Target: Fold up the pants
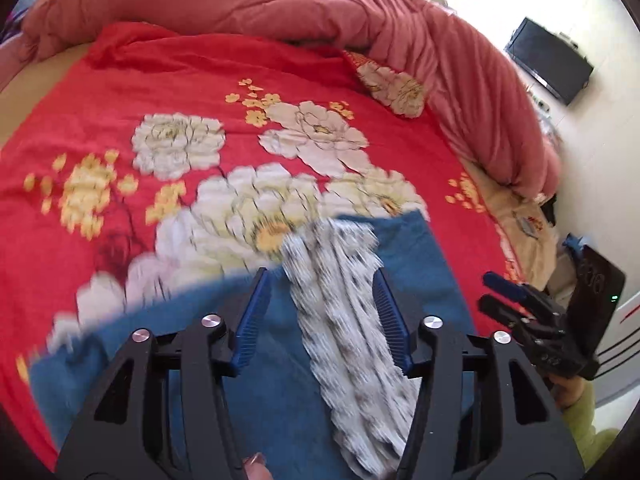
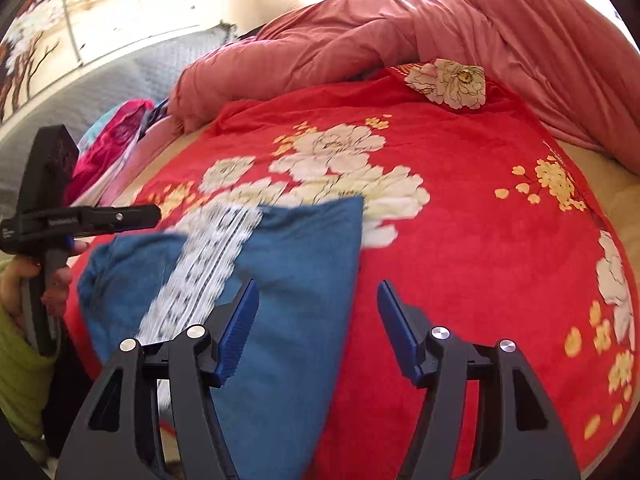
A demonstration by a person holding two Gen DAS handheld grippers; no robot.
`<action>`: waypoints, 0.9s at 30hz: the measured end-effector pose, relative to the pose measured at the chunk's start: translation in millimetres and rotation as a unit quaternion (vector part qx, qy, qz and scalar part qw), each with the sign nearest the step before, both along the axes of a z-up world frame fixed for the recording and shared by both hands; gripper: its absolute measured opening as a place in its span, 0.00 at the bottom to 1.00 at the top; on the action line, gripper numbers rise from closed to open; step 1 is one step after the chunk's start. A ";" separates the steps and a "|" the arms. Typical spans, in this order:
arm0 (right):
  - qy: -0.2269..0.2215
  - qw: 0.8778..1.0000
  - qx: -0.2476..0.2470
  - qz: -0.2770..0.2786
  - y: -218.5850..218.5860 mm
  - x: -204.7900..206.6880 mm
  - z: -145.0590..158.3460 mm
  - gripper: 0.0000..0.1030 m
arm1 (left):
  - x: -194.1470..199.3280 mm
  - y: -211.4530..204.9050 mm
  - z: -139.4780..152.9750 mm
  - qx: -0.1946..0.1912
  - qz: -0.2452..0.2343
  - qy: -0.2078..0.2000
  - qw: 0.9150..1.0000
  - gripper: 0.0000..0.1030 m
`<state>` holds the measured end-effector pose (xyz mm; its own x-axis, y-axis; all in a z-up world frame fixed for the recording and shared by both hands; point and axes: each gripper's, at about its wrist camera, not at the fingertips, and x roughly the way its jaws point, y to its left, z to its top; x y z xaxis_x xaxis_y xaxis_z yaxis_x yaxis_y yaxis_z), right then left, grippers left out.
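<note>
Blue pants [image 1: 280,380] with white patterned stripe lie folded at near edge of red floral blanket [image 1: 180,80].

Left wrist view: left gripper [image 1: 320,312] half open, empty, above stripe. Risk: pad snags stripe, pulls fold apart.

Right wrist view: right gripper [image 2: 316,328] half open, empty, over right edge of pants. Risk: loose far corner slides, fold skews.

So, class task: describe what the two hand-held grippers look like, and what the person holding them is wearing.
Each hand-held gripper is a black plastic frame with cut-out arms and silver round bolts. The left hand-held gripper and the right hand-held gripper both carry blue ribbed pads on their fingers. No cables show. The person's sleeve is yellow-green.
</note>
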<state>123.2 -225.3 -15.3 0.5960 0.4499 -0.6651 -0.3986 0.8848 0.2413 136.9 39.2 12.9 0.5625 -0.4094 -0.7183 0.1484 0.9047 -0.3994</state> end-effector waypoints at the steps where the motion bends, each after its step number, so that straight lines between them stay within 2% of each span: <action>1: -0.002 1.000 -0.002 0.004 -0.5 -5.7 0.6 0.58 | -12.5 -0.9 0.1 -0.010 0.002 -0.004 1.000 0.46; 5: -0.006 1.000 -0.004 0.022 -1.8 -25.6 1.8 0.59 | -46.0 -6.4 -6.8 -0.046 0.013 0.009 0.999 0.46; 12: 0.001 1.000 -0.005 0.030 -2.7 -44.6 -4.6 0.59 | -87.8 -25.4 -29.0 -0.098 0.015 0.056 0.993 0.46; 16: 0.014 0.999 -0.004 0.033 -2.3 -50.8 -11.6 0.59 | -102.3 -32.8 -43.1 -0.085 0.027 0.077 0.993 0.46; 20: 0.023 0.999 -0.005 0.023 -5.1 -53.4 -17.1 0.59 | -99.5 -41.2 -52.9 -0.072 0.033 0.091 0.993 0.46; 24: 0.038 0.999 -0.009 0.015 -5.9 -54.0 -24.8 0.68 | -90.9 -59.4 -54.7 -0.043 0.037 0.080 0.995 0.46; 25: 0.041 0.999 -0.009 0.017 -4.5 -54.2 -27.1 0.68 | -88.6 -61.9 -56.5 -0.040 0.039 0.081 0.995 0.41; 26: 0.043 0.999 -0.011 0.019 -2.9 -53.8 -29.4 0.68 | -86.0 -63.9 -58.5 -0.036 0.039 0.082 0.995 0.26; 27: 0.047 0.998 -0.017 0.022 0.2 -53.5 -33.2 0.68 | -84.7 -65.3 -59.9 -0.026 0.041 0.078 0.996 0.16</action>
